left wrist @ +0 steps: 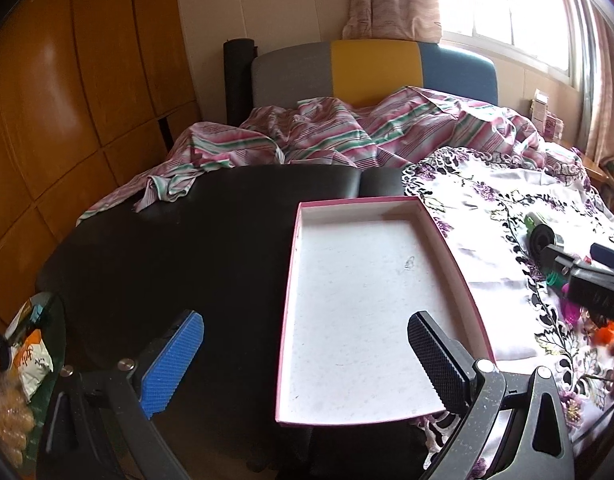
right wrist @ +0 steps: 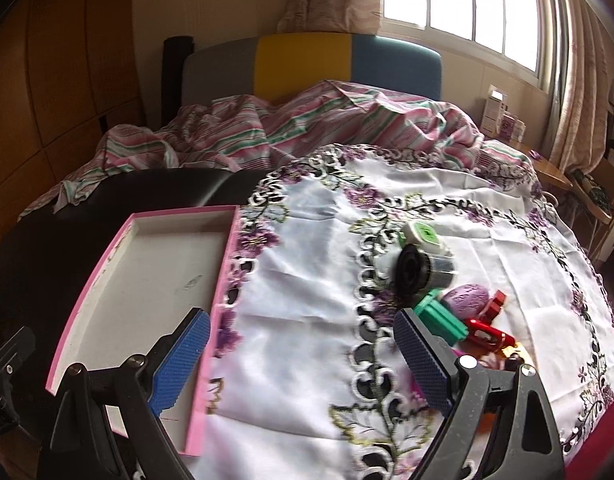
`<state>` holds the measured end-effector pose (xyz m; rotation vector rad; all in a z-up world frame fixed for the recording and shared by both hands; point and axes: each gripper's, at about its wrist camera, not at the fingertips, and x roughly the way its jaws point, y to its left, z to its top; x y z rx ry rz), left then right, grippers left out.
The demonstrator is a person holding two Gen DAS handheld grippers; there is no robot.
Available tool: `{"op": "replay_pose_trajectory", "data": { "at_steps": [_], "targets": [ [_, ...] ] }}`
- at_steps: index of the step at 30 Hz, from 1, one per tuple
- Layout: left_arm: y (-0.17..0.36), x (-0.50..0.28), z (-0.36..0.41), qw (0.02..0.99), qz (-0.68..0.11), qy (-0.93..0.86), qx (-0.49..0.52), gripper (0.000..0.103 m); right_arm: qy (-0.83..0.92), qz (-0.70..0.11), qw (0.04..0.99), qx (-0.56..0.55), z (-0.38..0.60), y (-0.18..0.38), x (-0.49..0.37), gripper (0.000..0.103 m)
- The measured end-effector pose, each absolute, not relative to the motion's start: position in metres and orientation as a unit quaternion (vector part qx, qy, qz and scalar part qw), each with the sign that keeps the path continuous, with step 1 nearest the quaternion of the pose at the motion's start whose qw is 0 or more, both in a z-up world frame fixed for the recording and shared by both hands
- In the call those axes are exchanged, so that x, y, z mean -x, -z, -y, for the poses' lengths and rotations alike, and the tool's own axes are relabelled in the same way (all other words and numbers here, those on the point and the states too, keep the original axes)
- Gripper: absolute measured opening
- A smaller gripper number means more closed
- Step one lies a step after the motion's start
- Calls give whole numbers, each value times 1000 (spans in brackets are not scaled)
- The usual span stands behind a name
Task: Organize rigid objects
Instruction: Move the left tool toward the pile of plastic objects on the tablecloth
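Note:
A shallow pink box (left wrist: pixel 455 248) (right wrist: pixel 223 280) with a white bare floor lies on a dark table, its right side against a flowered white cloth (right wrist: pixel 315 320). My left gripper (left wrist: pixel 307 364) hangs open over the box's near end, nothing between its pads. My right gripper (right wrist: pixel 303 360) stands open above the cloth, just right of the box. A heap of small things lies on the cloth by its right finger: a black and silver cylinder (right wrist: pixel 419 268), a green-topped white piece (right wrist: pixel 425 236), a green block (right wrist: pixel 441 318), a purple egg shape (right wrist: pixel 469 298) and a red clip (right wrist: pixel 487 334).
A bed with a striped pink sheet (left wrist: pixel 327 132) and a grey, yellow and blue headboard (right wrist: pixel 307 60) lies behind the table. Wooden wardrobe doors (left wrist: pixel 67 100) fill the left. Snack bags (left wrist: pixel 23 360) sit at the table's near left. The right gripper's body (left wrist: pixel 595 280) shows over the toys.

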<state>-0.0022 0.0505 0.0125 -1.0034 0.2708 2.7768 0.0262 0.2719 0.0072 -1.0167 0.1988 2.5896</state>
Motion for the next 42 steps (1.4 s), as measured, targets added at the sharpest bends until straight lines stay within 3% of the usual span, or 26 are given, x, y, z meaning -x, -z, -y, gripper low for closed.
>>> {"op": "replay_pose_trajectory", "data": {
  "at_steps": [18,23,42],
  "targets": [
    [-10,9,-117,183,-104,-912,353,103,-878,-183,278,344,-450,-13,-70,96],
    [-5,13,-150,227,-110,-896,365,103,-862,-261,283,331,-486,5,-87,96],
    [17,21,-262,355,-133,-832,406,102,-843,-349,275,304,-512,9,-106,96]
  ]
}}
